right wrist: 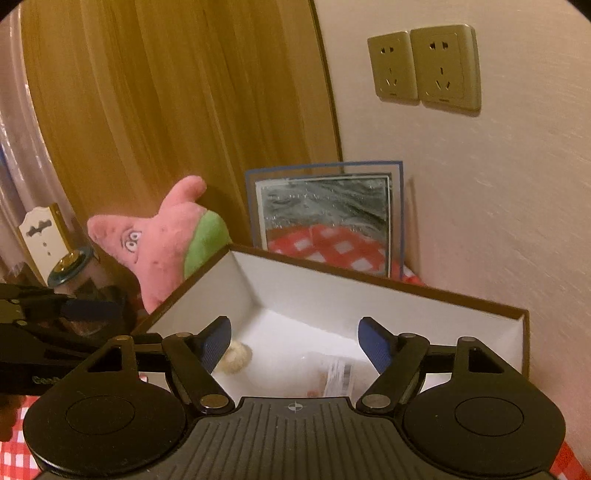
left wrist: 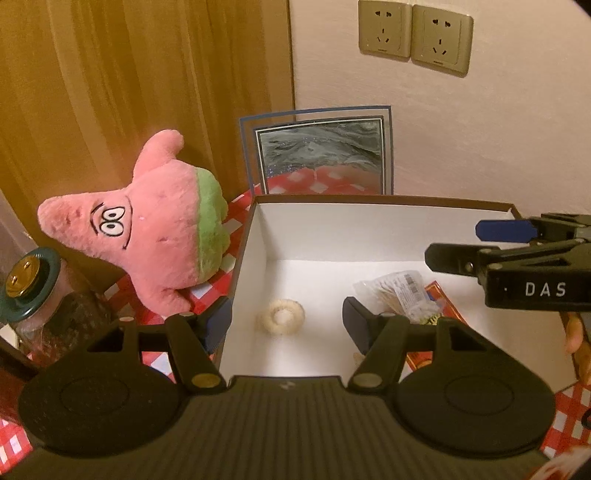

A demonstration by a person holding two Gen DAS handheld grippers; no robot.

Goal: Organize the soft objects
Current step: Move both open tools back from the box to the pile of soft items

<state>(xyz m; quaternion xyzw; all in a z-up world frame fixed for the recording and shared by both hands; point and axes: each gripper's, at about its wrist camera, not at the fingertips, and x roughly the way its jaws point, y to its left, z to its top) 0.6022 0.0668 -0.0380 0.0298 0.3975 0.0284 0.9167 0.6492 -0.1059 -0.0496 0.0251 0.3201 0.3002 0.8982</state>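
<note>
"DAS" stands in white letters on the black body of the right tongs [left wrist: 517,240].

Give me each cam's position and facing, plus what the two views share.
Left wrist: sits on the left gripper, looking forward and down into the white box; own open fingers show, the right gripper enters from the right edge.
Right wrist: sits on the right gripper, above the box's near side, facing the wall corner; own open fingers show, the left gripper enters at left.
Shared: box, pink plush star, cream ring, plastic packet, mirror, wall sockets.
</note>
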